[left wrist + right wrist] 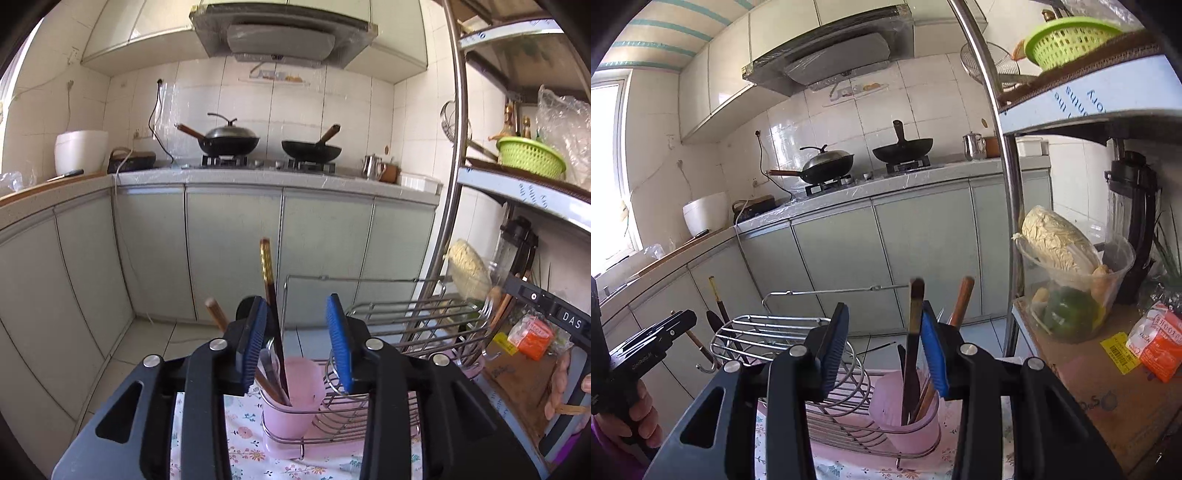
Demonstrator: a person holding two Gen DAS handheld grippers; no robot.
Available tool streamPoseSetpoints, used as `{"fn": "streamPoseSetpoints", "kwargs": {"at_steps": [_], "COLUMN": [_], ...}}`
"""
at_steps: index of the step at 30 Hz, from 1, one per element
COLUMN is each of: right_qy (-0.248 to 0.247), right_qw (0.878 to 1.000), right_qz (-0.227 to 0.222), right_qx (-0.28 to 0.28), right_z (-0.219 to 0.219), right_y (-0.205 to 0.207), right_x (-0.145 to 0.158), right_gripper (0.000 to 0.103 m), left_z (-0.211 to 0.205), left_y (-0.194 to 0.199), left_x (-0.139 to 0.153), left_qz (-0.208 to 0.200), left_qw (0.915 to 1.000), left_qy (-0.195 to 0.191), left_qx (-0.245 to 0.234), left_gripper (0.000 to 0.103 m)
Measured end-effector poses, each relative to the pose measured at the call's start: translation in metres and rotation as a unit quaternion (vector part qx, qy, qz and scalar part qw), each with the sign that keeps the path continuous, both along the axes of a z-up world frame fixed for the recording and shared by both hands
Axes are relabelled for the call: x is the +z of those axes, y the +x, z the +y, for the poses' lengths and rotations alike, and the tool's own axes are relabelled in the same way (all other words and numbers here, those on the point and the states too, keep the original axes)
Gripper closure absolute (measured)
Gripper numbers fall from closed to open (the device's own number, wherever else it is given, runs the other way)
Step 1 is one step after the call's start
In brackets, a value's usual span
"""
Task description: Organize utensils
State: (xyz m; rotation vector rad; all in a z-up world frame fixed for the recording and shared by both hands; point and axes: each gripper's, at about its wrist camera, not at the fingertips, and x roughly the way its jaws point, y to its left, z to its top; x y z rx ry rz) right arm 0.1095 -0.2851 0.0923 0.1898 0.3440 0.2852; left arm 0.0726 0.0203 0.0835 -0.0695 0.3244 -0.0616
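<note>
Above the pink cup point(291, 391) in the wire rack point(369, 398): left hand-held gripper point(297, 341) and right hand-held gripper point(884, 349) both released. Utensils point(911, 354) standing inside cup. Recommended: lower straight, clear of rim.

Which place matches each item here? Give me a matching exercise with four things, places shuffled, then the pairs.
Things:
1. lidded wok
2. green basket
3. pink cup
4. white rice cooker

Places:
A. at one end of the wire dish rack
B. on the left stove burner
C. on the metal shelf
D. on the side counter, left of the stove

Pairs: 1-B, 2-C, 3-A, 4-D
</note>
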Motion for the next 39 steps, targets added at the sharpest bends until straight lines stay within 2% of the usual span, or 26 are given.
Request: {"fn": "streamPoseSetpoints", "kwargs": {"at_steps": [9, 13, 18, 23, 27, 30, 35, 39], "right_qy": [-0.002, -0.010, -0.015, -0.018, -0.030, -0.037, -0.045, -0.060], "right_qw": [0.998, 0.998, 0.999, 0.999, 0.999, 0.998, 0.997, 0.996], "right_qz": [-0.054, -0.060, -0.036, 0.021, 0.039, 0.048, 0.067, 0.070], "right_qx": [-0.013, -0.002, 0.006, 0.020, 0.012, 0.008, 0.009, 0.008], "right_z": [-0.009, -0.001, 0.014, 0.028, 0.037, 0.043, 0.051, 0.058], "right_y": [-0.047, -0.069, -0.088, -0.097, -0.111, -0.120, -0.131, -0.140], "right_x": [0.043, 0.044, 0.019, -0.018, -0.041, -0.051, -0.065, -0.070], "right_gripper": [0.064, 0.055, 0.055, 0.055, 0.055, 0.055, 0.055, 0.055], "left_z": [-0.016, -0.025, -0.036, -0.037, -0.035, -0.038, -0.047, -0.051], "left_y": [-0.037, -0.053, -0.069, -0.087, -0.098, -0.103, -0.116, -0.123], "left_x": [0.015, 0.013, 0.002, -0.013, -0.025, -0.035, -0.047, -0.053], "left_qz": [-0.026, -0.022, -0.003, 0.015, 0.033, 0.048, 0.057, 0.065], "left_qw": [0.9995, 0.9994, 0.9993, 0.9994, 0.9990, 0.9982, 0.9981, 0.9978], "left_qy": [0.001, -0.001, 0.006, -0.001, -0.017, -0.025, -0.010, -0.003], "left_qx": [-0.015, -0.025, -0.036, -0.032, -0.026, -0.027, -0.024, -0.017], "left_gripper": [0.064, 0.061, 0.059, 0.059, 0.059, 0.059, 0.059, 0.053]}}
